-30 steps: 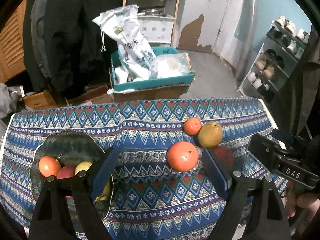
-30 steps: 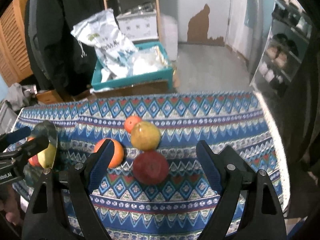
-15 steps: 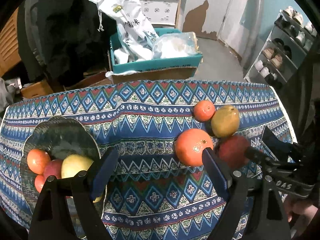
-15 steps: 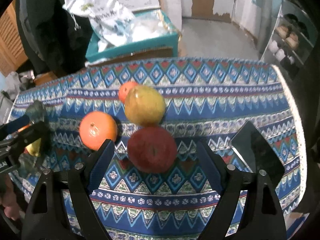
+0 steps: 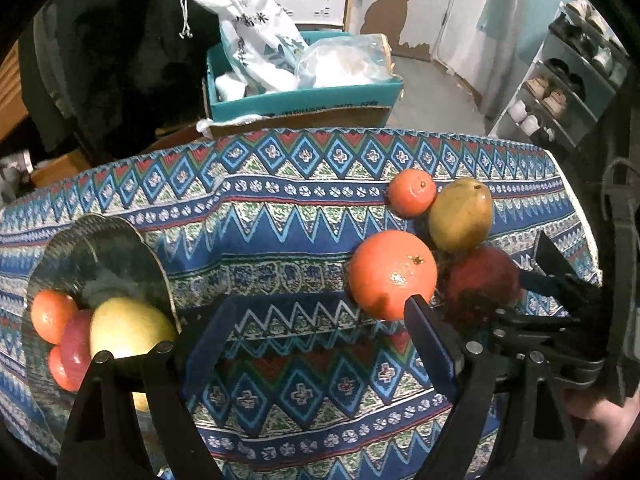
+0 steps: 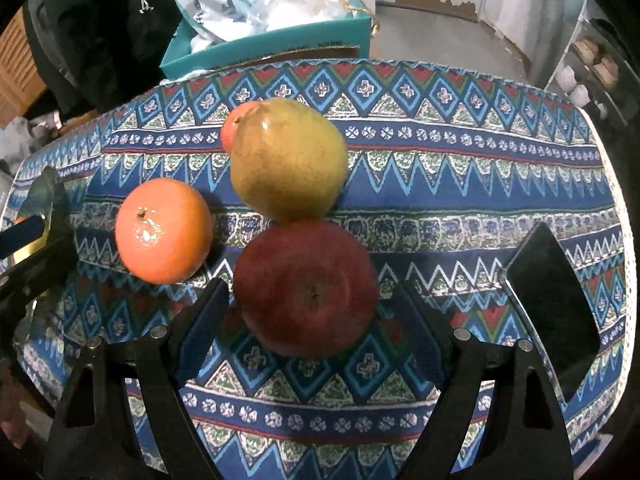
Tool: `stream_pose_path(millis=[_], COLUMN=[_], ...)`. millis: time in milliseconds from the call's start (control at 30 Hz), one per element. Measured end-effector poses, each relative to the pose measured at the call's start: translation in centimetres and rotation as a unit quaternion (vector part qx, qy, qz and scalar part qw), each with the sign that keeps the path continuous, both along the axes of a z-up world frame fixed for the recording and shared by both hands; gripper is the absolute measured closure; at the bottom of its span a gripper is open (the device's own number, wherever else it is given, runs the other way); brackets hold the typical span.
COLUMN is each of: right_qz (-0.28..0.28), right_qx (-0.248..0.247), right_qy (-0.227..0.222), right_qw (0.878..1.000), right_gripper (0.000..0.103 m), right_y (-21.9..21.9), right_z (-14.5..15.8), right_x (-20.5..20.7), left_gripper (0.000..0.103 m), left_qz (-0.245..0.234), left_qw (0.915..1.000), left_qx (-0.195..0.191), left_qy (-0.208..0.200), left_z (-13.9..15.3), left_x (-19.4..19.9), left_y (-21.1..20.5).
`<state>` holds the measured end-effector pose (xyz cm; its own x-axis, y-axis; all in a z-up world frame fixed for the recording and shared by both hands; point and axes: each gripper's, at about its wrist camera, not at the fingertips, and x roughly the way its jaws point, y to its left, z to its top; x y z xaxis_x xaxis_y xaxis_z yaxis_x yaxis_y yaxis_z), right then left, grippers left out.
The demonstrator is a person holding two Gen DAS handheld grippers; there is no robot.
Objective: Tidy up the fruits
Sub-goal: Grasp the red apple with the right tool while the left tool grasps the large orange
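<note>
- Four fruits are grouped on the patterned cloth (image 6: pixel 460 184).
- The red apple (image 6: pixel 306 286) is flanked, ungrasped, by the released right gripper (image 6: pixel 310 320).
- The left gripper (image 5: pixel 320 336) is held released near the large orange (image 5: pixel 392 274).

Dark red apple (image 6: pixel 306 288) sits nearest, touching the yellow-green mango (image 6: pixel 288 160) behind it; big orange (image 6: pixel 164 230) lies just left, small tangerine (image 5: pixel 412 193) peeks behind, four fruits piled in the dark plate (image 5: pixel 100 248)

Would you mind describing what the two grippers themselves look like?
Both match: the left gripper and right gripper have black angular arms with silver pivot pins, ending in flat dark-blue finger pads. A bare hand holds the right one. No cables show.
</note>
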<state>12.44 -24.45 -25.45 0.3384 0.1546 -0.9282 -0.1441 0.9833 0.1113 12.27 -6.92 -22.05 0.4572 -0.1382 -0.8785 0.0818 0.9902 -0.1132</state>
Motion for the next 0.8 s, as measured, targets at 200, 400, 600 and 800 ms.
stream_pose_path(millis=[200,400,600,800], right_qz=[-0.003,-0.015,-0.067,-0.094], right_qx=[0.015,0.011,0.015,0.004], right_qy=[0.009,0.006,0.009,-0.007], right_qw=[1.000,1.000,0.998,0.996], right_gripper=[0.025,0.026,0.026,0.026], right_y=[0.0,-0.5,-3.8,-5.8], right_z=[-1.4,-1.5,-1.0,0.2], right_x=[0.8,0.6,0.4,0.2], left_gripper=[0.016,0.016,0.016,0.016], left_qz=[-0.007,-0.023,-0.044,-0.060], left_qw=[0.9999,0.9997,0.9990,0.9980], left_qx=[-0.010,-0.012,-0.004,0.013], left_qy=[0.004,0.001,0.005,0.017], left_z=[-0.3,-0.5,-1.4,-3.1], left_x=[0.3,1.0,2.0,3.2], left_y=[-0.6,-1.8,-3.6,-5.3])
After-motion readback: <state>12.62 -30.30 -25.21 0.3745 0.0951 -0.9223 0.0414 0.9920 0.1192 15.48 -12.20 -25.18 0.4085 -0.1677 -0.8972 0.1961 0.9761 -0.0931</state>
